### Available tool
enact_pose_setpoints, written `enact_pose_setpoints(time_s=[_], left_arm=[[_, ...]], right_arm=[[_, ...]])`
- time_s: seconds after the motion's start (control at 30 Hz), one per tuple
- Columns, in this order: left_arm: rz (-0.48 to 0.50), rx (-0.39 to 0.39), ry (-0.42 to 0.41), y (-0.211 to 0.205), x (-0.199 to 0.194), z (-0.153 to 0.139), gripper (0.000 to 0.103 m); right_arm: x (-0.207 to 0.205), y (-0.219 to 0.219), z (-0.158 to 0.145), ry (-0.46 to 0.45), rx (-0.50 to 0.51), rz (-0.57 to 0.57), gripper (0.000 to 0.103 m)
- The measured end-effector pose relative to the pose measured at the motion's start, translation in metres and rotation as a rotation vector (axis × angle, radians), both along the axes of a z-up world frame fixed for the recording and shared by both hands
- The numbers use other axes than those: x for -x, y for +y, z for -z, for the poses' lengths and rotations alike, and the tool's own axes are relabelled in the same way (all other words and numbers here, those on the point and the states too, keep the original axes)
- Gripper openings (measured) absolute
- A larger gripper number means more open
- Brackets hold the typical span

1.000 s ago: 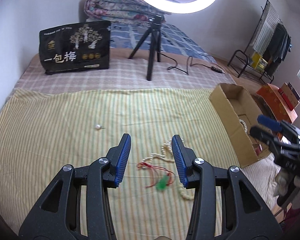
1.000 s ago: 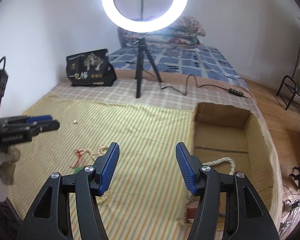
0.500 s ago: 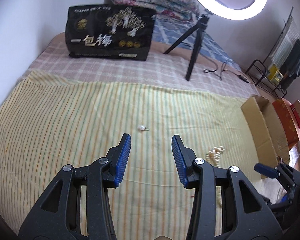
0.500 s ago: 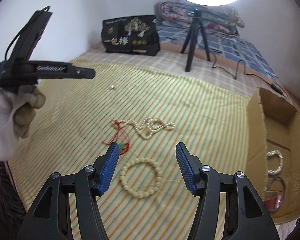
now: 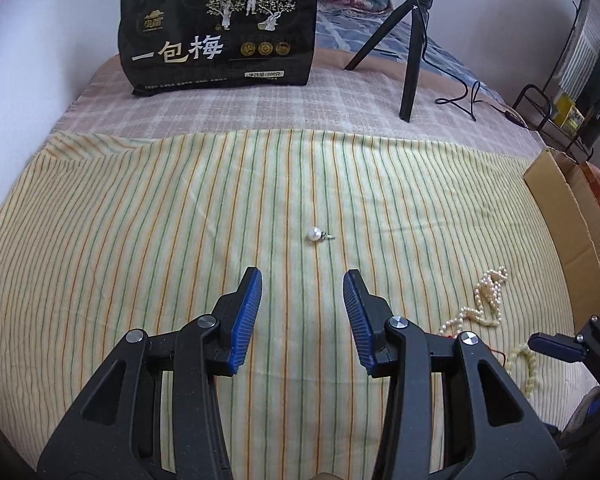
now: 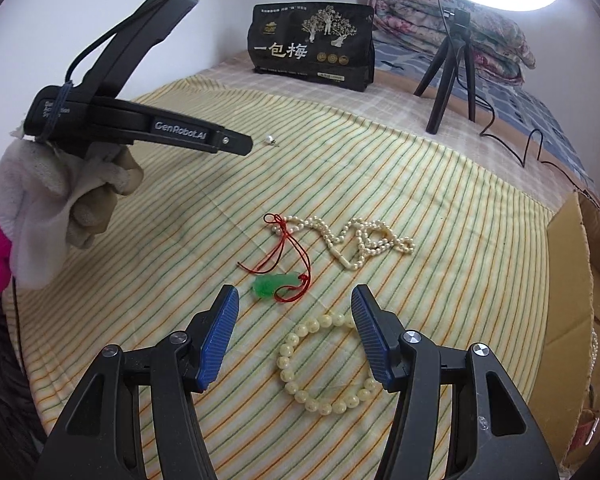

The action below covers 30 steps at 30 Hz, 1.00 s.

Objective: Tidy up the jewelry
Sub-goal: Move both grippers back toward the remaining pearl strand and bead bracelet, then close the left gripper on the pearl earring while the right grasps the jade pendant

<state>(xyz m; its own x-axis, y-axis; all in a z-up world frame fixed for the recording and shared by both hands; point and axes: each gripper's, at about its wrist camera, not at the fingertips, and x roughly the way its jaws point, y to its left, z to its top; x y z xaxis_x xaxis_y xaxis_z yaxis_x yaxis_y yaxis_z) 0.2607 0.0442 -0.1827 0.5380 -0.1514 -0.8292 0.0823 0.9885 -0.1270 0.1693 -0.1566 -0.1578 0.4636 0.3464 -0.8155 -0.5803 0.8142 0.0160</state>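
Observation:
A pearl earring lies on the striped cloth, just ahead of my open, empty left gripper; it also shows in the right wrist view. My right gripper is open and empty above a cream bead bracelet and a green pendant on a red cord. A pearl necklace lies beyond them; it also shows in the left wrist view. A cardboard box stands to the right.
A black snack bag and a ring-light tripod stand on the bed at the back. A cable trails toward the box. The left gripper, held by a gloved hand, shows at the left of the right wrist view.
My left gripper has swung left from the necklace and pendant to face the pearl earring. My right gripper has swung left from the box to over the bead bracelet and pendant.

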Motion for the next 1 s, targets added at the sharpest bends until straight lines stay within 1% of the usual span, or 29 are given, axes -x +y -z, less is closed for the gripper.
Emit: enact_pose_setpoints(time_s=[0.17,0.47,0.67,0.87,0.9,0.97,1.0], left_arm=[[0.021,-0.008,-0.008,-0.008,-0.014,0.004,0.043],[0.025,-0.029,-0.001,-0.013,-0.03,0.015,0.043],[0.032,-0.036,-0.013,-0.014,-0.032,0.017,0.043],[0.055,-0.072,-0.026,-0.02,-0.029,0.018,0.043],[0.06,-0.082,-0.03,-0.022,-0.028,0.019,0.042],[0.07,-0.096,-0.032,-0.024,-0.028,0.019,0.036],[0.072,-0.102,-0.034,-0.025,-0.028,0.019,0.035]], right_arm=[[-0.004,0.002,0.003,0.011,-0.02,-0.009,0.058],[-0.006,0.006,0.009,0.017,-0.011,-0.027,0.058],[-0.009,0.007,0.011,0.021,-0.012,-0.026,0.058],[-0.009,0.007,0.015,0.024,-0.007,-0.028,0.058],[-0.01,0.007,0.016,0.026,-0.007,-0.027,0.058],[-0.011,0.006,0.017,0.028,-0.008,-0.024,0.058],[-0.011,0.006,0.017,0.028,-0.008,-0.023,0.058]])
